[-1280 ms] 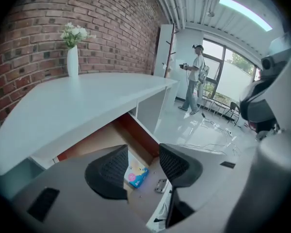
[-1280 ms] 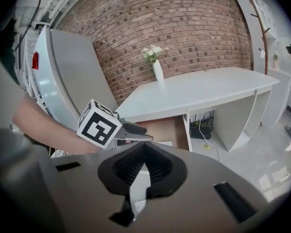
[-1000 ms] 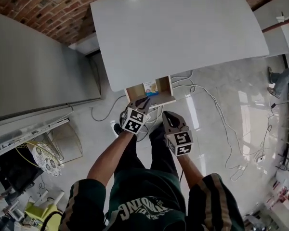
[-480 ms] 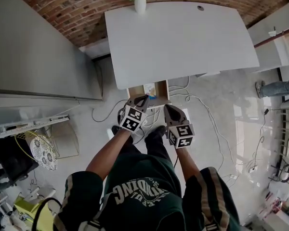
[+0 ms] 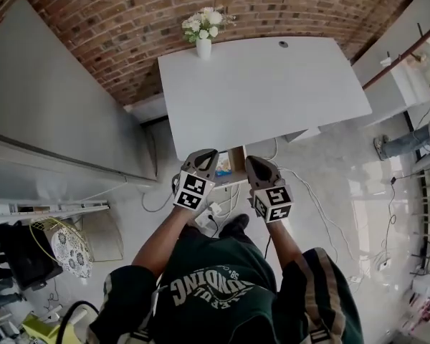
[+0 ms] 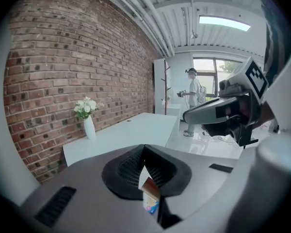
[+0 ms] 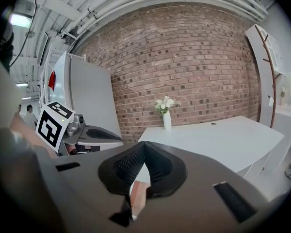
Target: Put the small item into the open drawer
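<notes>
An open wooden drawer [image 5: 236, 165] sticks out under the white table's [image 5: 272, 84] front edge. In it lies a small colourful item [image 5: 223, 165], also showing through the slit below the left jaws as the item [image 6: 150, 200]. My left gripper [image 5: 208, 153] hangs over the drawer's left side, jaws shut with nothing between the tips; its closed tips [image 6: 144, 147] point towards the table. My right gripper [image 5: 251, 161] hangs over the drawer's right side, jaws [image 7: 144, 145] shut and empty. Both grippers hide most of the drawer.
A white vase of flowers [image 5: 203, 43] stands at the table's far edge against the brick wall. A grey cabinet [image 5: 50, 113] is at the left. Cables [image 5: 222, 210] lie on the glossy floor under the drawer. A person [image 6: 194, 98] stands far off by the window.
Both grippers have lifted back from the drawer towards me and now cover its sides. The head view has swung up, bringing the vase and brick wall into sight.
</notes>
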Demonstrator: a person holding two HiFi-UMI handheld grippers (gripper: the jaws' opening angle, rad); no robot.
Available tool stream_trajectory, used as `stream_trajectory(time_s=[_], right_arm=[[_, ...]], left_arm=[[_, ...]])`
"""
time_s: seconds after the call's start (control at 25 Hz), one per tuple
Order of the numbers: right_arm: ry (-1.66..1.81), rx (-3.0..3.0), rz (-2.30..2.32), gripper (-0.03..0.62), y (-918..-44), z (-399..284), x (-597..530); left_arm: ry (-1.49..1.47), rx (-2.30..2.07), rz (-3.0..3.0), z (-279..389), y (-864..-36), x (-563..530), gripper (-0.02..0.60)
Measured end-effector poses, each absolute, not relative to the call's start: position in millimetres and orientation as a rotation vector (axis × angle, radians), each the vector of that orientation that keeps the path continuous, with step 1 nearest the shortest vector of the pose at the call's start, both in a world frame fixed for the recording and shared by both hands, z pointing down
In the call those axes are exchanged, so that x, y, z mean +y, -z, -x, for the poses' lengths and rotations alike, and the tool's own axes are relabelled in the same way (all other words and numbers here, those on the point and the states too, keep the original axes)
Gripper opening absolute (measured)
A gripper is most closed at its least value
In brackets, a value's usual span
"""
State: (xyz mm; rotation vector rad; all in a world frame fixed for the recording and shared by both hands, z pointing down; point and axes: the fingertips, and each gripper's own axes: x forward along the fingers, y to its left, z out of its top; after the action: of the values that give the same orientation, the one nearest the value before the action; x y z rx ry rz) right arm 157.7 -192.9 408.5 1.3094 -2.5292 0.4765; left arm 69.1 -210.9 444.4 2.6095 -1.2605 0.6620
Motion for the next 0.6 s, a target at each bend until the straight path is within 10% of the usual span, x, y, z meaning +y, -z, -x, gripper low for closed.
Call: stream_trajectory(time_s=[0.6], right_arm=[[-0.244,-2.635,-1.356,0.025,-333.8,-155.8,-234.6]], left_arm=[[-0.465,-1.429,-2.674,-47.2,-357.8,-253.5,0.015]])
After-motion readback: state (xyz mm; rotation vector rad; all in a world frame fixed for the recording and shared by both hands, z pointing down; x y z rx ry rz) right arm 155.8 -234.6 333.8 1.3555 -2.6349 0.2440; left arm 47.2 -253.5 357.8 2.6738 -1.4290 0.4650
